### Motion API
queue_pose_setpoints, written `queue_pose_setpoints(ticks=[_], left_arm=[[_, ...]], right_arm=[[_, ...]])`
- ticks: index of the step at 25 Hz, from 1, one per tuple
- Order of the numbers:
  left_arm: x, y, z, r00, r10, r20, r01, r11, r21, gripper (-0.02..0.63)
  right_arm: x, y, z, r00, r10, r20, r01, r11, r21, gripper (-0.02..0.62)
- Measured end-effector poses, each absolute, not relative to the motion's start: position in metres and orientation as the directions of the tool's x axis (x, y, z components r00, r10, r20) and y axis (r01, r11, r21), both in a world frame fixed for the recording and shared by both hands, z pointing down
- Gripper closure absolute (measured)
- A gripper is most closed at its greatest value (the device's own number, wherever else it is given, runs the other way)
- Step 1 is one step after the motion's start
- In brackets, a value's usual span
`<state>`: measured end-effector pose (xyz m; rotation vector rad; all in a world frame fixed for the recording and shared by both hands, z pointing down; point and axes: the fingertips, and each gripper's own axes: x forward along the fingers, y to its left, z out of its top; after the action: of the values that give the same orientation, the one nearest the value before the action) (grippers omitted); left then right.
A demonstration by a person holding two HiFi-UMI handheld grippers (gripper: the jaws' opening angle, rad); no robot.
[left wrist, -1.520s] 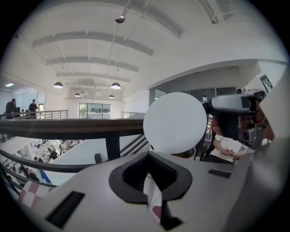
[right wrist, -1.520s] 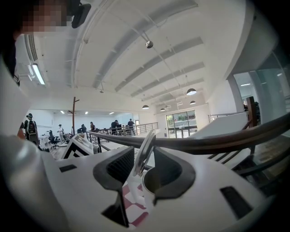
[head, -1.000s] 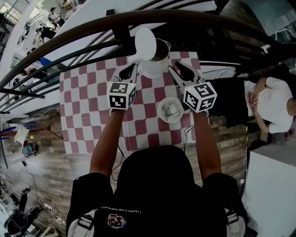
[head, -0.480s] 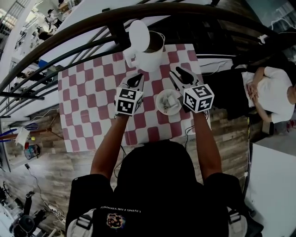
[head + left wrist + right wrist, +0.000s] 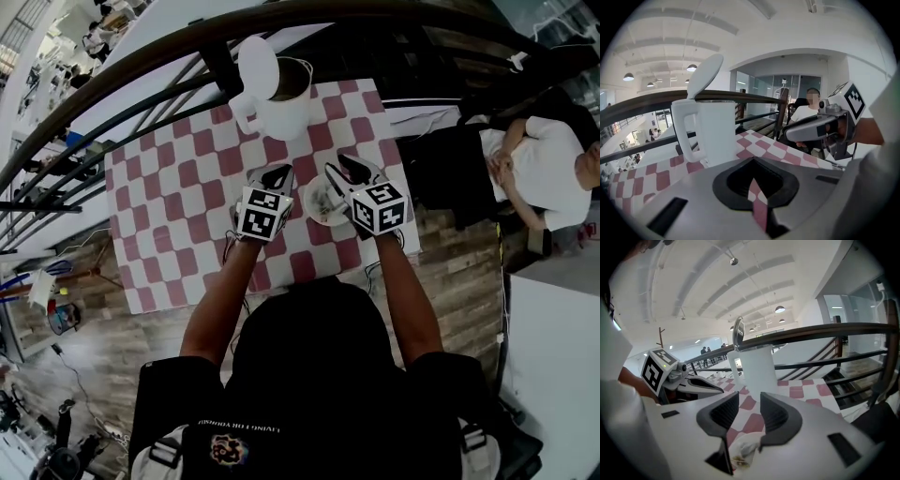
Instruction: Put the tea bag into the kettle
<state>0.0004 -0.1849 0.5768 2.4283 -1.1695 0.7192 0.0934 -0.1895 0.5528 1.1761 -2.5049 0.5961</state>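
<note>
The white kettle (image 5: 281,94) stands at the far side of the checked table with its lid (image 5: 258,67) flipped up. A small white dish (image 5: 314,214) nearer me holds the pale tea bag (image 5: 326,199). My right gripper (image 5: 342,171) hovers over the dish's right edge, open, with nothing between its pads. In the right gripper view (image 5: 750,411) the tea bag (image 5: 740,453) shows below the gap and the kettle (image 5: 757,369) stands beyond. My left gripper (image 5: 278,176) is just left of the dish, jaws together and empty. Its own view (image 5: 753,164) faces the kettle (image 5: 712,136).
The red and white checked cloth (image 5: 178,197) covers the small table. A dark curved railing (image 5: 281,28) runs just behind the kettle. A seated person (image 5: 539,183) is beyond the table's right edge. Wooden floor (image 5: 112,356) lies below the near edge.
Both grippers have come down and back from the kettle toward the dish. The left one has shifted right, closer to the dish; the right one now hangs over it.
</note>
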Motion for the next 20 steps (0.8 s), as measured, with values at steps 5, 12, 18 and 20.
queue_pose_setpoints(ticks=[5, 12, 18, 20], left_arm=[[0.004, -0.177, 0.596, 0.537, -0.586, 0.607, -0.792, -0.599, 0.123, 0.603], [0.009, -0.168, 0.617, 0.539, -0.552, 0.636, -0.784, -0.605, 0.139, 0.603], [0.015, -0.163, 0.626, 0.541, -0.525, 0.657, -0.776, -0.613, 0.15, 0.603], [0.016, -0.162, 0.63, 0.541, -0.516, 0.664, -0.772, -0.617, 0.149, 0.603]], right_arm=[[0.091, -0.176, 0.584, -0.609, -0.618, 0.496, -0.784, 0.564, -0.26, 0.446], [0.084, -0.163, 0.621, -0.6, -0.561, 0.571, -0.784, 0.554, -0.28, 0.446], [0.083, -0.152, 0.65, -0.583, -0.505, 0.637, -0.787, 0.545, -0.289, 0.446], [0.083, -0.15, 0.657, -0.58, -0.488, 0.652, -0.787, 0.544, -0.293, 0.446]])
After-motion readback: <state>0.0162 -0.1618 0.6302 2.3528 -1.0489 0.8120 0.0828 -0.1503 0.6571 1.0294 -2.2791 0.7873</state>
